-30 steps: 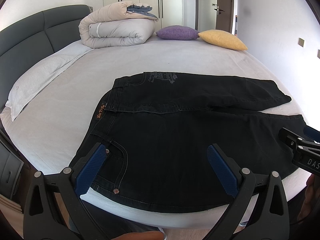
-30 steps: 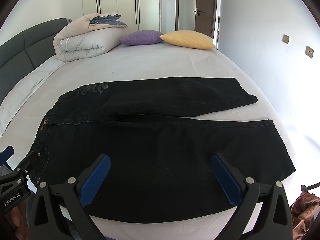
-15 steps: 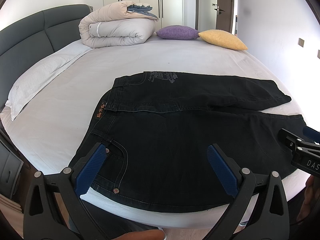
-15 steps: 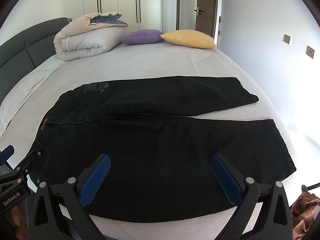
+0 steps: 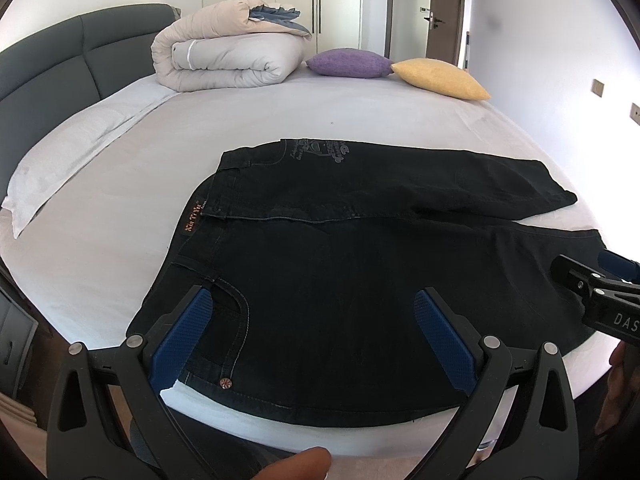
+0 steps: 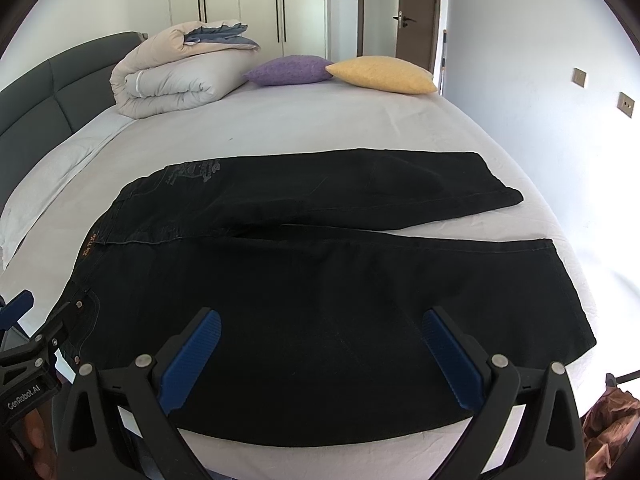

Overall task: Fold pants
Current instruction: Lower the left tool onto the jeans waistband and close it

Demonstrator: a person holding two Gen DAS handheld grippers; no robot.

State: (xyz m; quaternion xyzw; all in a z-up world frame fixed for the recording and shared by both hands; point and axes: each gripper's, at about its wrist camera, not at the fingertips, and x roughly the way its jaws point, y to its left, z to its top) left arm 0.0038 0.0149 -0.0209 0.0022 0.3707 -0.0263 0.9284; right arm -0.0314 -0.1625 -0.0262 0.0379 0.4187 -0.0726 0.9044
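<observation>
Black jeans (image 5: 360,248) lie flat on the white bed, waistband to the left and both legs running right; they also show in the right wrist view (image 6: 320,264). The far leg is angled slightly away from the near leg. My left gripper (image 5: 316,332) is open and empty, held above the near edge by the waist pocket. My right gripper (image 6: 320,356) is open and empty, held above the near leg. Each gripper shows at the edge of the other's view: the right one (image 5: 592,292), the left one (image 6: 24,340).
A rolled duvet (image 5: 228,60) lies at the head of the bed, with a purple cushion (image 5: 348,63) and a yellow cushion (image 5: 438,78) beside it. A grey headboard (image 5: 48,80) runs along the left. The bed edge (image 5: 280,436) is just below the jeans.
Both grippers have eased slightly closer over the jeans. The jeans have not moved.
</observation>
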